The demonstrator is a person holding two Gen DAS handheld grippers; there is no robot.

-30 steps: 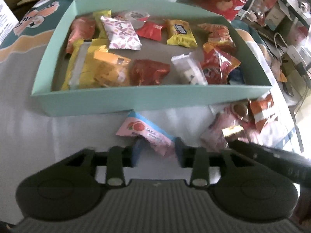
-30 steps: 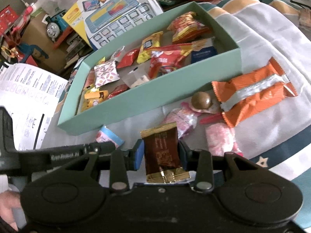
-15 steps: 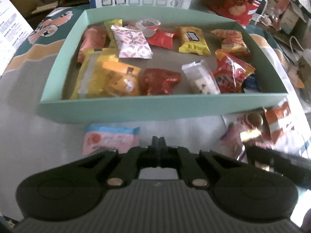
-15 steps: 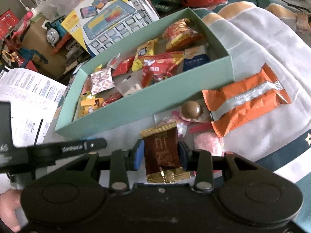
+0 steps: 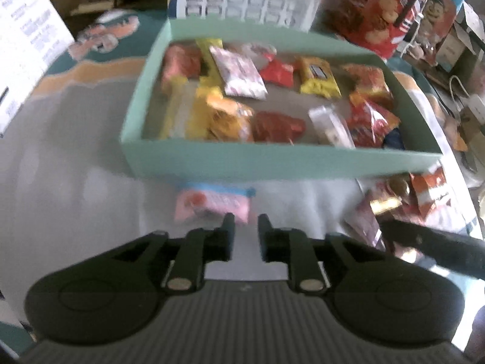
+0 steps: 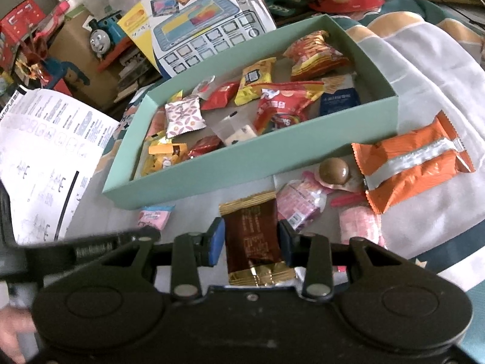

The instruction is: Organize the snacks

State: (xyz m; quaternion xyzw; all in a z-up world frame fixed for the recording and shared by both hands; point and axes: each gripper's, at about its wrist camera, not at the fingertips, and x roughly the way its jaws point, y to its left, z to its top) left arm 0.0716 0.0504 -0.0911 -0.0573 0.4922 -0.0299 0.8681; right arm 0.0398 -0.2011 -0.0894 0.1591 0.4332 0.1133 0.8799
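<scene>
Right tongs (image 6: pixel 250 239) clenched on brown gold-edged snack packet (image 6: pixel 253 239), held above the white-covered surface (image 6: pixel 424 69) near the green box (image 6: pixel 242 163) of snacks. Left tongs (image 5: pixel 245 227) released a narrow gap, empty, just behind pink packet (image 5: pixel 212 203) lying beside the box's front wall. Orange packet (image 6: pixel 415 163) right of box

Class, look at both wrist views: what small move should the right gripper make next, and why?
Probably carry it forward and up over the near wall of the green box. The right gripper is shut on the brown snack packet, which is outside the box, while most other snacks already lie inside. The left gripper is open and holds nothing.
</scene>
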